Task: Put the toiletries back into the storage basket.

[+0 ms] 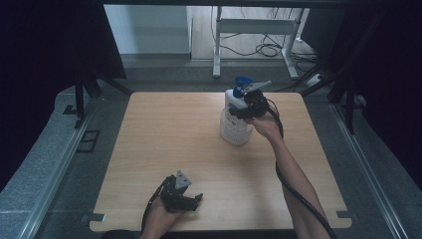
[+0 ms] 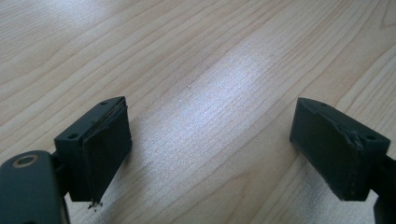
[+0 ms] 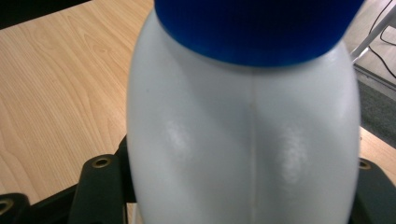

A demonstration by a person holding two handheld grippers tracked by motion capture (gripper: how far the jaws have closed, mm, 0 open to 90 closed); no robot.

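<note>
A white spray bottle (image 1: 233, 127) with a blue cap (image 1: 242, 83) and a pale trigger nozzle stands upright on the far right part of the wooden table (image 1: 174, 129). My right gripper (image 1: 245, 107) comes in from the right and is shut on the bottle's upper body, just under the cap. In the right gripper view the white bottle (image 3: 243, 135) sits between the two black jaws, with the blue cap (image 3: 257, 28) at the top. My left gripper (image 1: 195, 200) rests low near the table's front edge, open, with only bare wood between its pads (image 2: 105, 149).
The table's front edge (image 1: 214, 230) runs just below the left hand. Beyond the far edge is grey floor with a white desk frame (image 1: 254, 30) and loose cables (image 1: 268, 50). Dark curtains hang on both sides.
</note>
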